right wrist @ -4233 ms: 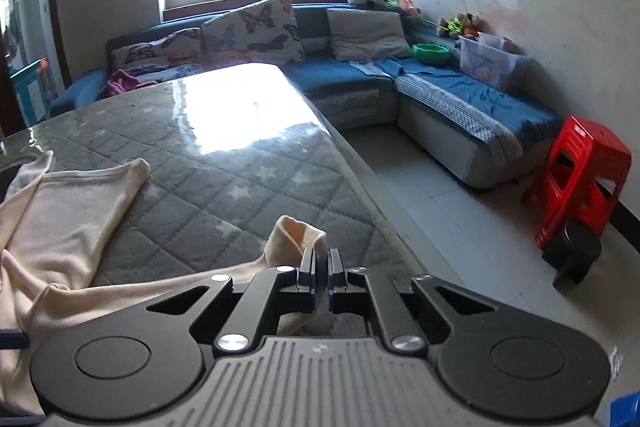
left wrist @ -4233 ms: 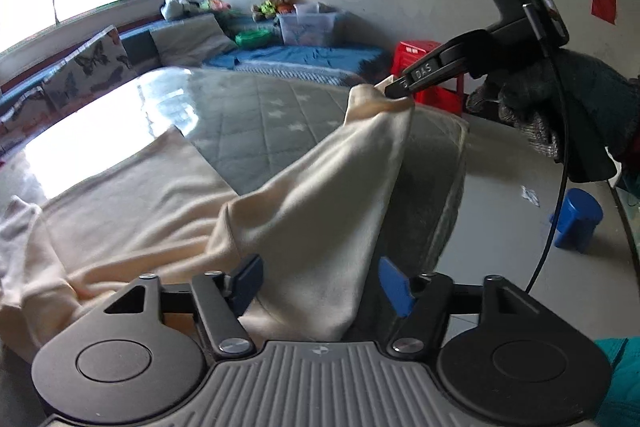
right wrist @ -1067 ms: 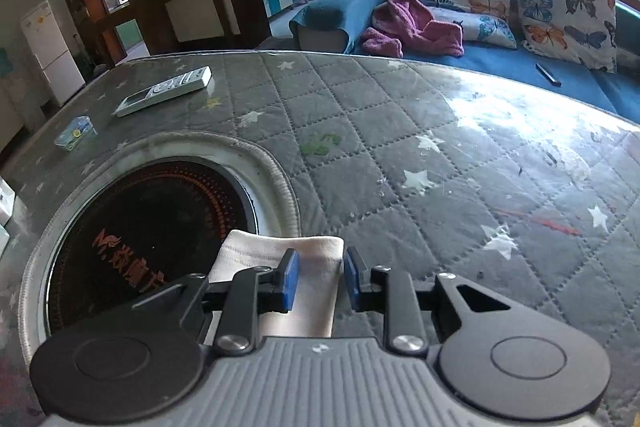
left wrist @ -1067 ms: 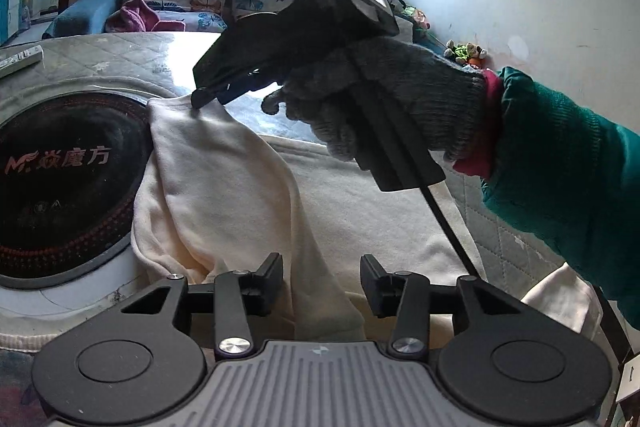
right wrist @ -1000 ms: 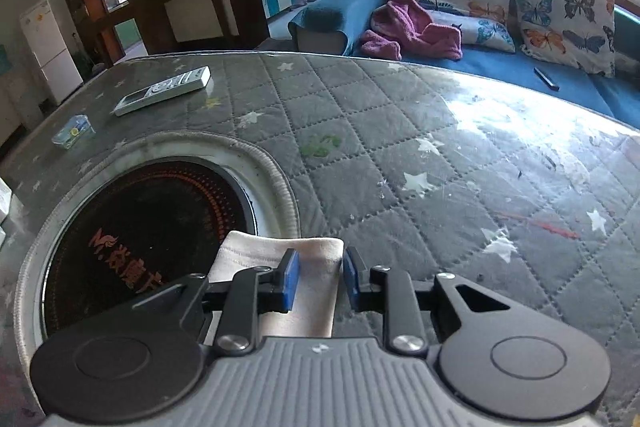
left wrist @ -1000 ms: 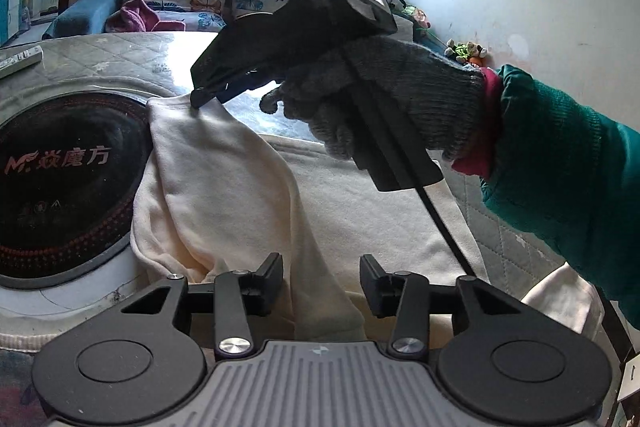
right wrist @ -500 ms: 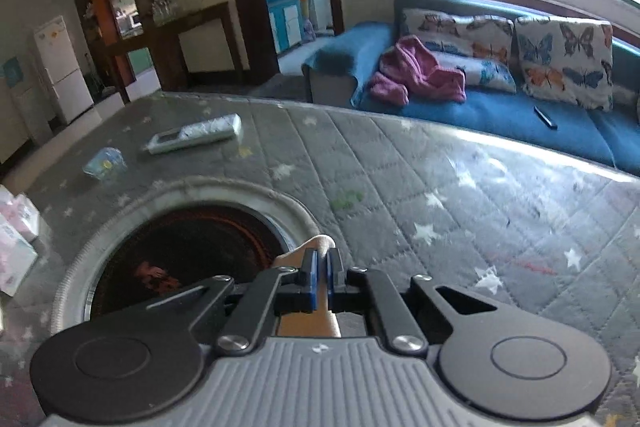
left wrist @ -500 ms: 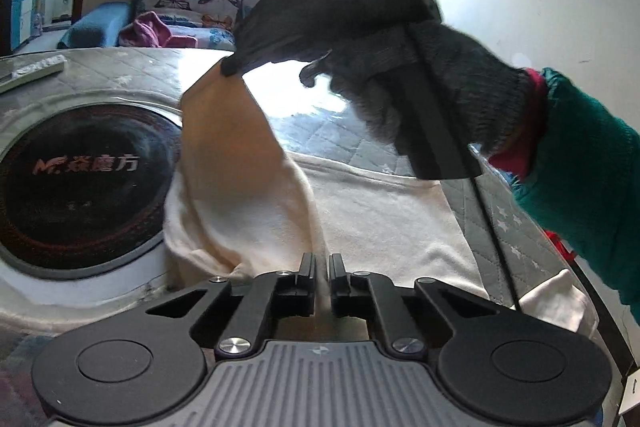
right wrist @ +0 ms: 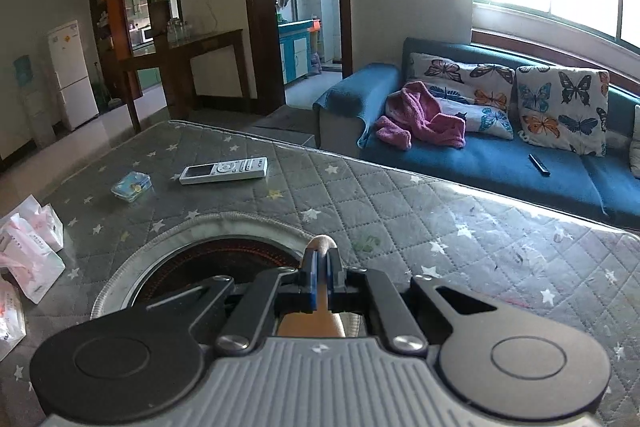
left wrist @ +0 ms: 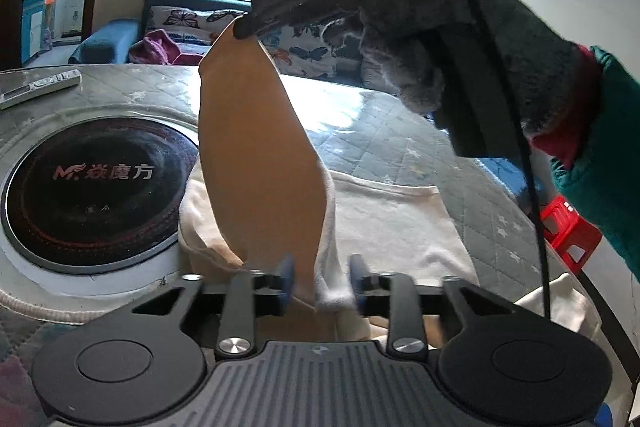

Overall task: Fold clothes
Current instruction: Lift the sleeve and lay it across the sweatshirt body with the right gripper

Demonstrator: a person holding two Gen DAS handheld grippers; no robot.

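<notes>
A cream garment (left wrist: 392,227) lies on the grey quilted table cover (left wrist: 400,147). My right gripper (right wrist: 321,277) is shut on the garment's sleeve (left wrist: 260,155) and holds it up, so it hangs in a long strip; only the pinched sleeve tip (right wrist: 320,242) shows in the right wrist view. In the left wrist view the right gripper (left wrist: 244,29) is high at centre, held by a gloved hand (left wrist: 460,39). My left gripper (left wrist: 320,285) is open, with its jaws either side of the sleeve's lower end.
A round black cooktop (left wrist: 92,187) is set in the table at left (right wrist: 224,263). A white remote (right wrist: 224,170), a small blue box (right wrist: 131,185) and pink-white bags (right wrist: 28,243) lie on the far side. A blue sofa (right wrist: 500,155) and a red stool (left wrist: 568,231) stand beyond.
My right gripper shut on the sleeve and has lifted it well above the table. My left gripper, shut half a second ago, is open again.
</notes>
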